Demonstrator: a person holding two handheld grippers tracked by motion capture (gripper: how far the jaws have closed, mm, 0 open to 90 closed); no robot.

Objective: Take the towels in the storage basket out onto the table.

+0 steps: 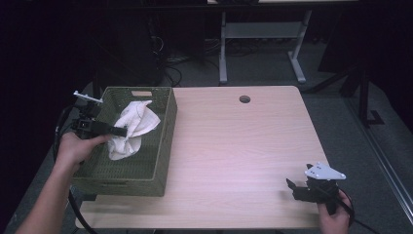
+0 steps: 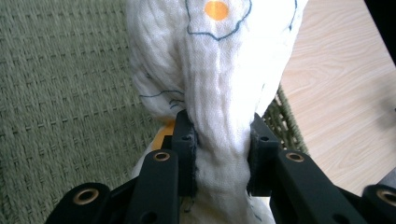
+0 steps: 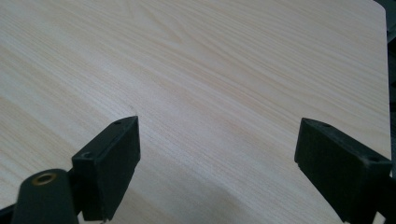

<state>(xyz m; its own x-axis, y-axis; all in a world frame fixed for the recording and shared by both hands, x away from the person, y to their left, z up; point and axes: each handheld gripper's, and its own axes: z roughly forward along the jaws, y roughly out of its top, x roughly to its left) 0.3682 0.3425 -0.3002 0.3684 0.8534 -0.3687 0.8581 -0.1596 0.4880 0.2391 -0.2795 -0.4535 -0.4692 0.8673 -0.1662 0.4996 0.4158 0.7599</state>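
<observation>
gripping a white cloth [image 1: 131, 127] over the green basket [image 1: 164, 141] at the table's left, my left gripper [image 2: 219, 144] clamps its bunched middle; right gripper [image 1: 298, 189] waits, jaws apart. grasp done, lifting out and placing left.

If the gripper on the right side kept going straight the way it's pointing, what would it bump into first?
Probably nothing soon: the open right gripper points leftward across the bare wooden table. The green basket lies roughly that way, though depth is unclear.

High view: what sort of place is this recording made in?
Probably a lab or workshop, not a home: a plain wooden table with a cable hole, a metal-legged desk behind it, loose cables on grey carpet, dark surroundings.
</observation>
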